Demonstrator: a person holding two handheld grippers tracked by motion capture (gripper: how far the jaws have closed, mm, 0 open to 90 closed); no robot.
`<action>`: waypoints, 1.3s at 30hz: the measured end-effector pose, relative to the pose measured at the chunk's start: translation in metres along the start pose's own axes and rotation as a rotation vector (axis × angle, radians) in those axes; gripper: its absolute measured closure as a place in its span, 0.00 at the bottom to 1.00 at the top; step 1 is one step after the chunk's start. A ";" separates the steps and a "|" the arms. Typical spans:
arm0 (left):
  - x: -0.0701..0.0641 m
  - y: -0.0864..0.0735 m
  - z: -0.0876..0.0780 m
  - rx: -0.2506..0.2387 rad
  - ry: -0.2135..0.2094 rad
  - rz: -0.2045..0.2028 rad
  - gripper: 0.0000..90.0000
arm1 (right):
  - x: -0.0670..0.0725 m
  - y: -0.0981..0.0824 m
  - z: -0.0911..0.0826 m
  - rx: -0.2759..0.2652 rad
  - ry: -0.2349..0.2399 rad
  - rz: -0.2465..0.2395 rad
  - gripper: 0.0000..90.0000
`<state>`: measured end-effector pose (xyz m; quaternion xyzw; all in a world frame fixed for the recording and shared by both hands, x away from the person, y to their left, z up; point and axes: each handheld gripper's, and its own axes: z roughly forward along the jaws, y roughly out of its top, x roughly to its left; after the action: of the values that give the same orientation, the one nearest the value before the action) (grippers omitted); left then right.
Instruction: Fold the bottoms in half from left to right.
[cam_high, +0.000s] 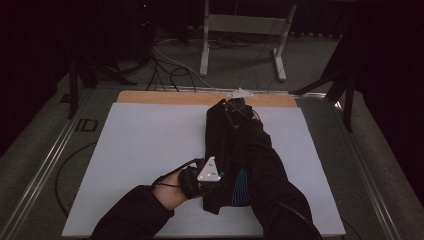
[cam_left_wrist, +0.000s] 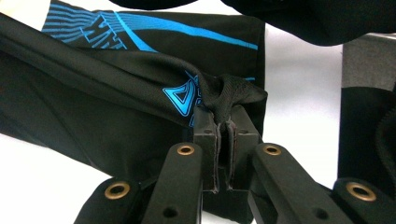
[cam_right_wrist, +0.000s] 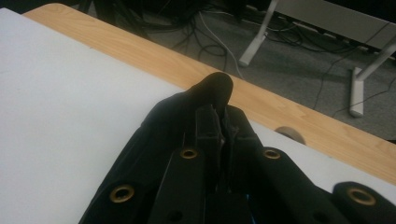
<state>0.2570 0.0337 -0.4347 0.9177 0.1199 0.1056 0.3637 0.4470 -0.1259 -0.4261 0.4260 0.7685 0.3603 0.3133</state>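
A black garment (cam_high: 216, 135) with blue printed lines lies lengthwise on the white table cover (cam_high: 145, 150), running from the far wooden edge toward me. My left gripper (cam_high: 216, 179) is at the garment's near end. In the left gripper view it (cam_left_wrist: 224, 128) is shut on a bunched fold of the black cloth (cam_left_wrist: 116, 93) beside a blue logo. My right gripper (cam_high: 235, 106) reaches to the far end, its sleeve lying over the garment. In the right gripper view it (cam_right_wrist: 219, 116) is shut on a pinch of black cloth (cam_right_wrist: 215, 86) raised a little above the cover.
A strip of bare wooden tabletop (cam_high: 165, 97) runs along the far side of the white cover. Beyond it, on the carpet, stand a white table frame (cam_high: 240, 25) and loose cables (cam_high: 170, 70). A metal rail (cam_high: 45, 165) borders the table's left side.
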 end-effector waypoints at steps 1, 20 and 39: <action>0.000 0.004 0.002 -0.001 -0.003 0.004 0.96 | -0.005 -0.001 -0.002 -0.001 -0.004 0.008 0.96; -0.006 0.031 0.031 -0.018 -0.030 0.026 0.96 | -0.044 -0.014 -0.017 0.012 -0.039 0.028 0.96; -0.013 0.045 0.078 0.005 -0.044 0.042 0.96 | -0.070 -0.036 -0.008 0.050 -0.036 0.008 0.96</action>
<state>0.2731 -0.0517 -0.4601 0.9230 0.0929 0.0930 0.3616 0.4562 -0.2029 -0.4395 0.4434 0.7696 0.3346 0.3149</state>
